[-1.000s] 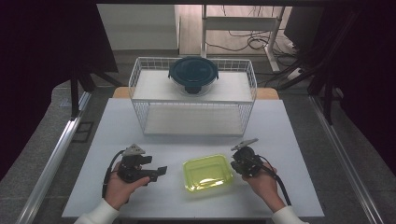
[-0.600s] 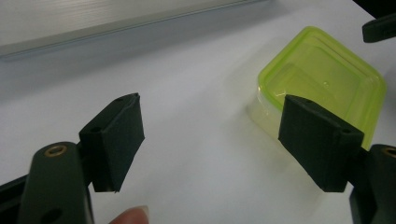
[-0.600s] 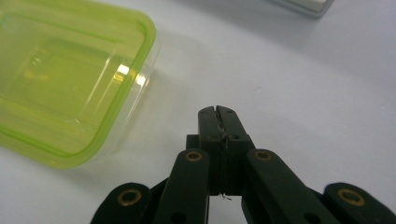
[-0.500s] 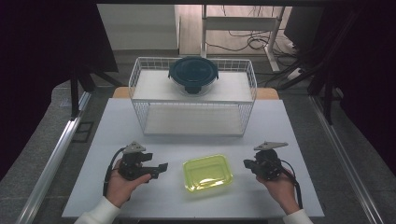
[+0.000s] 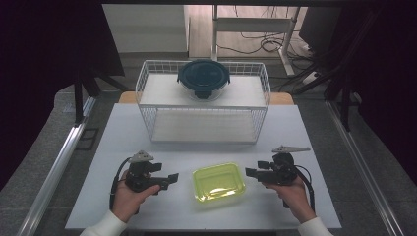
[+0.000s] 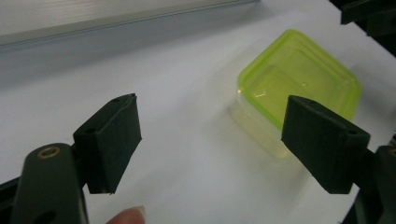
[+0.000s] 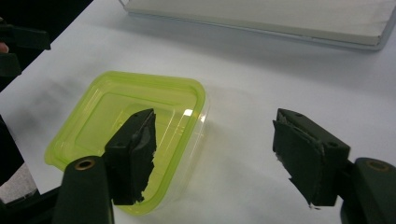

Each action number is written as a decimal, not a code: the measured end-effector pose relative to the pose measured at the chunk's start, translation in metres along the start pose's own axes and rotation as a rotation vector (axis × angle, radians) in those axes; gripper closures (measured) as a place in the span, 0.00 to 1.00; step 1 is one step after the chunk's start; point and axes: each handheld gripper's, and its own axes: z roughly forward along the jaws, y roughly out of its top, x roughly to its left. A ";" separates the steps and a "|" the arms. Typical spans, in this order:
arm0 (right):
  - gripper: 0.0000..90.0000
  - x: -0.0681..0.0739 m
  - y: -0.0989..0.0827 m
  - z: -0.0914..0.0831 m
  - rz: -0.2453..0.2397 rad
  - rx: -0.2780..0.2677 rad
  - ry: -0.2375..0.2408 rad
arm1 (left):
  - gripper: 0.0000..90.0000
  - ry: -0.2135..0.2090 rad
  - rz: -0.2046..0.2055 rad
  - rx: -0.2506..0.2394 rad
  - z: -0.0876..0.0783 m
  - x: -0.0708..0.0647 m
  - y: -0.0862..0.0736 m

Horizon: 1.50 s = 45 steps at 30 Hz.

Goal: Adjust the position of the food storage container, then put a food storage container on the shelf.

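A square clear container with a lime-green lid lies on the white table near its front edge, between my two grippers. My left gripper is a short way to its left, pointing right at it, jaws wide open and empty. In the left gripper view the container lies ahead to the right. My right gripper is just right of the container, pointing left, also open and empty. The right gripper view has the container behind the left jaw.
A white wire basket rack stands at the back middle of the table. On its top shelf sits a round glass bowl with a dark blue lid. Cables lie on the floor behind. Metal rails run along both table sides.
My right gripper has drawn back to the right, away from the green-lidded container, which stayed on the table. The left gripper has hardly moved.
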 end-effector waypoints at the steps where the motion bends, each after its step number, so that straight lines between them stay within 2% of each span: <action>1: 0.32 0.000 -0.001 0.000 0.010 -0.001 0.005 | 0.21 -0.011 -0.007 0.004 0.001 -0.001 0.000; 4: 0.32 -0.001 -0.001 0.001 0.020 0.001 0.021 | 0.19 -0.028 -0.029 0.007 0.005 -0.004 0.000; 7: 0.40 -0.001 0.004 0.006 0.016 0.019 0.039 | 0.17 -0.038 -0.057 -0.002 0.007 -0.007 0.002; 9: 0.43 -0.002 0.006 0.009 0.028 0.041 0.068 | 0.17 -0.074 -0.096 -0.001 0.011 -0.008 0.003; 12: 0.47 -0.003 0.007 0.016 0.045 0.075 0.084 | 0.18 -0.128 -0.168 0.010 0.020 -0.008 0.002; 14: 0.49 -0.003 0.007 0.020 0.054 0.089 0.091 | 0.19 -0.152 -0.194 0.025 0.025 -0.008 0.000; 19: 0.52 -0.001 0.007 0.026 0.060 0.110 0.113 | 0.24 -0.182 -0.232 0.030 0.032 -0.009 -0.004; 23: 0.54 -0.007 0.008 0.032 0.095 0.123 0.111 | 0.30 -0.212 -0.266 0.052 0.039 -0.008 -0.006; 25: 0.54 -0.008 0.008 0.035 0.114 0.135 0.116 | 0.32 -0.268 -0.309 0.062 0.044 -0.007 -0.008; 26: 0.55 -0.008 0.007 0.037 0.116 0.141 0.118 | 0.32 -0.277 -0.315 0.070 0.045 -0.006 -0.010; 29: 0.56 -0.006 0.005 0.040 0.119 0.152 0.142 | 0.35 -0.279 -0.331 0.087 0.048 -0.004 -0.013; 31: 0.57 -0.004 0.004 0.040 0.121 0.160 0.156 | 0.36 -0.265 -0.322 0.097 0.050 -0.006 -0.013; 33: 0.58 -0.001 0.002 0.041 0.126 0.169 0.161 | 0.39 -0.281 -0.335 0.102 0.054 -0.009 -0.015; 36: 0.62 -0.002 -0.001 0.039 0.145 0.178 0.164 | 0.41 -0.308 -0.377 0.132 0.063 -0.010 -0.018; 39: 0.67 -0.006 -0.004 0.040 0.184 0.185 0.190 | 0.50 -0.311 -0.397 0.142 0.067 -0.010 -0.019; 42: 0.71 -0.006 -0.006 0.041 0.191 0.196 0.197 | 0.60 -0.338 -0.409 0.138 0.068 -0.010 -0.018; 43: 0.75 -0.007 -0.006 0.042 0.201 0.202 0.200 | 0.66 -0.340 -0.410 0.145 0.069 -0.011 -0.018; 45: 0.79 -0.008 -0.007 0.043 0.209 0.211 0.206 | 0.73 -0.341 -0.405 0.150 0.070 -0.010 -0.019</action>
